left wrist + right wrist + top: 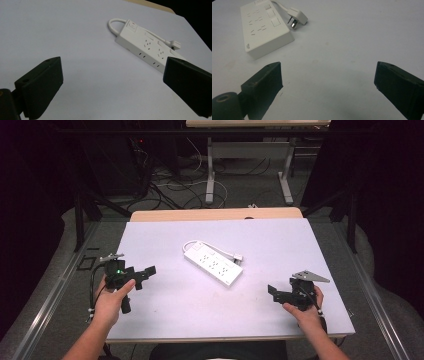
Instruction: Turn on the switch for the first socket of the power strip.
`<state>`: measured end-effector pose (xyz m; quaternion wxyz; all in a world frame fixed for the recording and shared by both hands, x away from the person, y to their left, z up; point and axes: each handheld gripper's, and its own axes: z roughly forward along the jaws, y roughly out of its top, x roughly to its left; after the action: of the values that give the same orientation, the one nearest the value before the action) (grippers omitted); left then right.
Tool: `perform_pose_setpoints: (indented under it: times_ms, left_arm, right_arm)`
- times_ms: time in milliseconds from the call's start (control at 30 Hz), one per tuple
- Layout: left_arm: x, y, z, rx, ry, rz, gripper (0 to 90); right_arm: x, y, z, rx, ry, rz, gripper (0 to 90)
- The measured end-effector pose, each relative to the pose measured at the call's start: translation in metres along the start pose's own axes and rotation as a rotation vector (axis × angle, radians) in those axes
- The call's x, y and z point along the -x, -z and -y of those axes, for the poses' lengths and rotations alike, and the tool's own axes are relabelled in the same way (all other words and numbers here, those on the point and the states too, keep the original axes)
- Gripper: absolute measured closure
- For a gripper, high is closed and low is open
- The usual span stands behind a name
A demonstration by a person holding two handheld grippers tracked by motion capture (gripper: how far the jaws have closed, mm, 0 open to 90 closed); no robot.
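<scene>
At the lower left of the high view, the left gripper is hovering with jaws wide and empty. At the lower right, the right gripper is also gaping empty. Farther, at the centre, the white power strip is lying flat on the table, its plug resting just beside it.

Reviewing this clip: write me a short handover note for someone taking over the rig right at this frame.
Left gripper: open, holding nothing, at the table's left side.
Right gripper: open, holding nothing, at the right side.
Power strip: lies flat mid-table between the grippers, apart from both. Its cord loops round the far end; the plug lies loose beside it.
Done: nothing gripped yet.
Left: probably approach and grasp the strip or plug.
</scene>
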<state>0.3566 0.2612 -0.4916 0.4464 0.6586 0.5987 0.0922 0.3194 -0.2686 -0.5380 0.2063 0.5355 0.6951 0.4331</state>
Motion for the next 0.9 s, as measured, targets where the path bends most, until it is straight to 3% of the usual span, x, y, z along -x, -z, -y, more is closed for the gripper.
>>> perform_pose_setpoints:
  times_ms: [400, 667, 900]
  left_arm:
    - [-0.014, -0.005, 0.022, 0.001, 0.042, -0.01, 3.2]
    - [-0.02, -0.013, 0.037, -0.016, 0.044, -0.01, 4.3]
    - [-0.024, -0.016, 0.046, -0.021, 0.006, -0.023, 4.6]
  right_arm:
    - [0.0, 0.0, 0.0, 0.0, 0.0, 0.0, 7.1]
    - [0.0, 0.0, 0.0, 0.0, -0.002, 0.001, 7.2]
    - [0.0, 0.0, 0.0, 0.0, 0.0, 0.001, 7.2]
